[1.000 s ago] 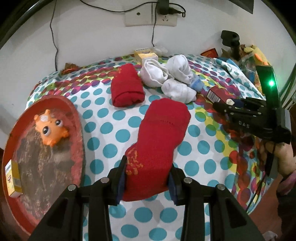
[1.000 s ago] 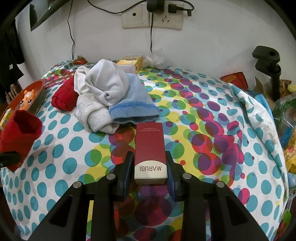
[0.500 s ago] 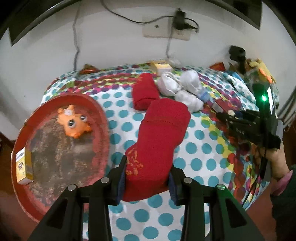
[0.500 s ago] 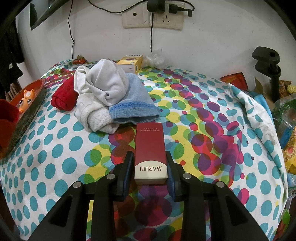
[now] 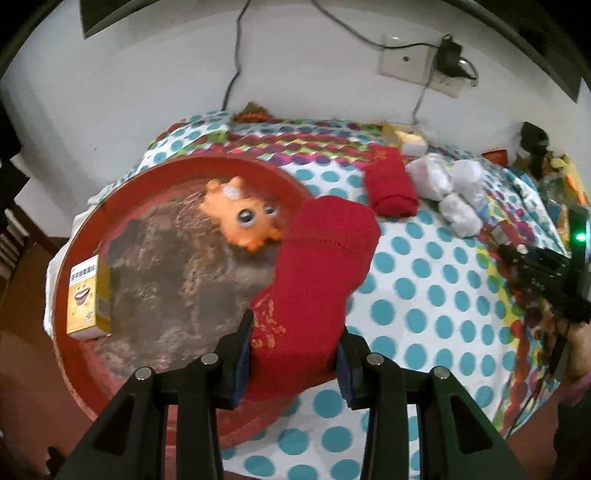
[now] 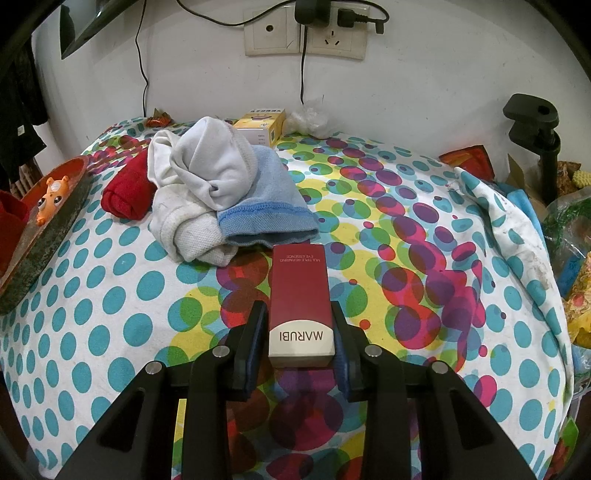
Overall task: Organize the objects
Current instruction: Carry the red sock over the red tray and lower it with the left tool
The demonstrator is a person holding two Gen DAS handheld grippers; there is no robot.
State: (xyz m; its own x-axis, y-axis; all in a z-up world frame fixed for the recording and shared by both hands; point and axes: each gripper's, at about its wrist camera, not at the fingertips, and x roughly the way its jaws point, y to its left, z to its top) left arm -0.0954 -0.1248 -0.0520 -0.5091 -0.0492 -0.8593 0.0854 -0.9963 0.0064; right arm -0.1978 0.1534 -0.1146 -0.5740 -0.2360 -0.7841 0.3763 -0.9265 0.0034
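Observation:
My left gripper (image 5: pixel 293 354) is shut on a big red sock (image 5: pixel 317 273) and holds it above the right edge of a round red tray (image 5: pixel 85 218). The tray holds an orange toy (image 5: pixel 240 218) and a small yellow box (image 5: pixel 86 295). My right gripper (image 6: pixel 299 347) is shut on a dark red MARUBI box (image 6: pixel 300 295) low over the dotted tablecloth (image 6: pixel 406 258). A folded red sock (image 5: pixel 389 184) lies beyond the tray; it also shows in the right wrist view (image 6: pixel 127 194). A pile of white and blue socks (image 6: pixel 218 192) lies just beyond the box.
A yellow box (image 6: pixel 262 123) and a crumpled plastic wrap (image 6: pixel 308 120) sit by the wall under the sockets (image 6: pixel 306 33). A black clamp stand (image 6: pixel 535 129) and bags of clutter (image 6: pixel 569 240) crowd the right side. The tray (image 6: pixel 44 229) lies at the table's left edge.
My left gripper has carried the red sock left, from over the tablecloth to over the tray's right edge. My right gripper and its box have stayed still.

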